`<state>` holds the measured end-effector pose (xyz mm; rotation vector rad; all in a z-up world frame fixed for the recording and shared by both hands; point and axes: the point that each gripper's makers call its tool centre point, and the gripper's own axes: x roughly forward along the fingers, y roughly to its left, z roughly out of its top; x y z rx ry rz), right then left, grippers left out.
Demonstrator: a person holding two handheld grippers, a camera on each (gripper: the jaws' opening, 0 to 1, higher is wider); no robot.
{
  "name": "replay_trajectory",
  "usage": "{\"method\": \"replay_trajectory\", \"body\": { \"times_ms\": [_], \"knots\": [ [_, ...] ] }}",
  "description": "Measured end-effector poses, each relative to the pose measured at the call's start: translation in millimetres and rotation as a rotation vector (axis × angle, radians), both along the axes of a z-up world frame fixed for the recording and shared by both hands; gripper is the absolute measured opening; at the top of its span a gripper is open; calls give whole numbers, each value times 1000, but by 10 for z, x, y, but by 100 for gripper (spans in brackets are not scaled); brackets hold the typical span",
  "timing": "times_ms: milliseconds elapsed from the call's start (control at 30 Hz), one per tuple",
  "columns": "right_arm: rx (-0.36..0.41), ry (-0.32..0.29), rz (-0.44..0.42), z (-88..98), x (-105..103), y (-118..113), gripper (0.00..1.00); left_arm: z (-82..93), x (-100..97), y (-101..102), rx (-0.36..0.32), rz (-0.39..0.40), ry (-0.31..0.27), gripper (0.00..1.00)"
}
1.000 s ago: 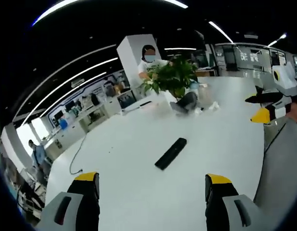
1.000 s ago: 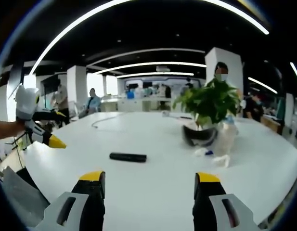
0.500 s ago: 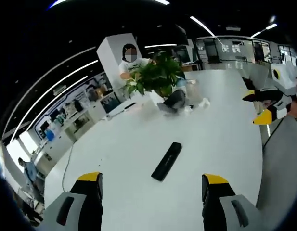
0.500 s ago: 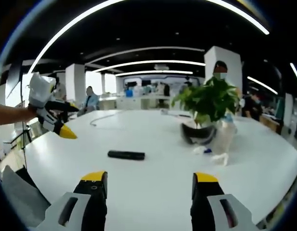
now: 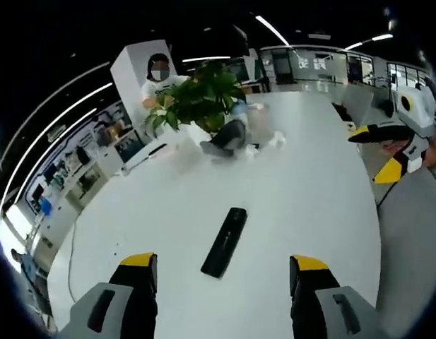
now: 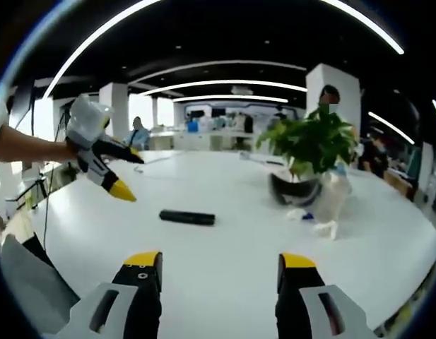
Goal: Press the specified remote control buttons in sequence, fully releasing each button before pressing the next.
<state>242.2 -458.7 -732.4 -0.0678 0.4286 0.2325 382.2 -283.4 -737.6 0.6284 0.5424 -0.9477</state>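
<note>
A black remote control (image 5: 225, 241) lies flat on the white table (image 5: 309, 205), just ahead of my left gripper (image 5: 222, 263), whose jaws stand wide open with nothing between them. In the right gripper view the remote (image 6: 187, 217) lies left of centre, well ahead of my right gripper (image 6: 220, 260), which is open and empty. The left gripper (image 6: 131, 176) hangs above the table to the left of the remote, held by a hand, with its yellow tips apart. The right gripper (image 5: 376, 152) shows at the table's right edge, jaws apart.
A leafy green plant (image 6: 309, 145) in a dark pot (image 6: 295, 191) stands beyond the remote, with a plastic bottle and crumpled tissue (image 6: 327, 212) beside it. A person (image 5: 159, 78) sits behind the plant. A thin cable (image 5: 68, 251) lies at the far left.
My left gripper has moved in over the table toward the remote, which now lies closer and nearly centred between its jaws. The right gripper has hardly moved. The remote lies where it was.
</note>
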Motion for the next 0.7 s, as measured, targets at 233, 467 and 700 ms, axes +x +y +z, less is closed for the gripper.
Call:
{"method": "replay_trajectory", "body": {
  "times_ms": [233,467,700],
  "knots": [
    [-10,36,12,-64,-9,26,58,-214,235,-71,30,-32,30,78],
    [-20,53,6,-103,0,14,55,-515,417,-55,109,-83,99,71],
    [-39,66,3,-137,-18,-5,55,-808,423,-81,169,-127,180,61]
  ]
}}
